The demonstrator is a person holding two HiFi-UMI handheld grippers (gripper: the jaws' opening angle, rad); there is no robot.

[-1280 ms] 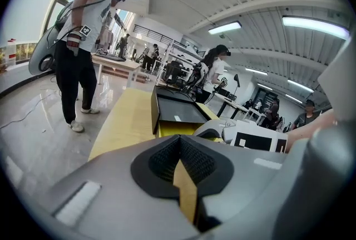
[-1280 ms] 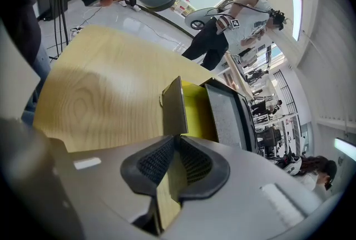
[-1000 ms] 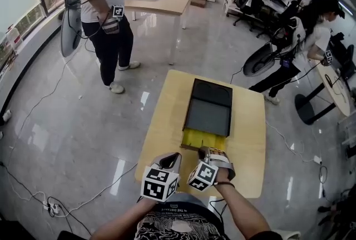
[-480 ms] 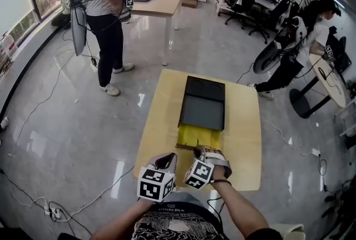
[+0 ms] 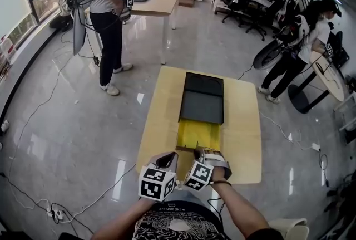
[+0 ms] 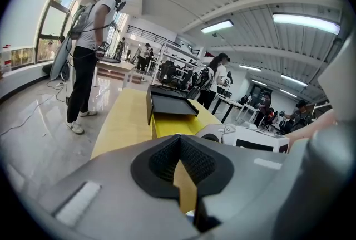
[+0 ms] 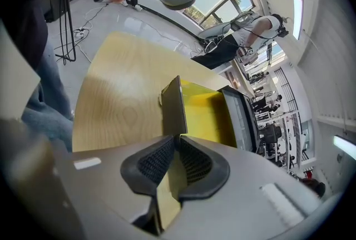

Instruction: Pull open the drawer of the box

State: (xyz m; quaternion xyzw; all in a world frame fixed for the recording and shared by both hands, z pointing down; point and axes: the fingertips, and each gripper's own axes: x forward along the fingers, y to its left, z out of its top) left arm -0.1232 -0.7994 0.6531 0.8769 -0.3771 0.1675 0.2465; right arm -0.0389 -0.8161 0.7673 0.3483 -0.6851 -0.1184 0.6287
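At near edge of wooden table, R gripper is clamped on front panel of yellow drawer, which sticks well out of black box mid-table. L gripper, jaws together w/ nothing btwn, hangs just beside it. Bare tabletop both sides of box; little room btwn panel and near edge.
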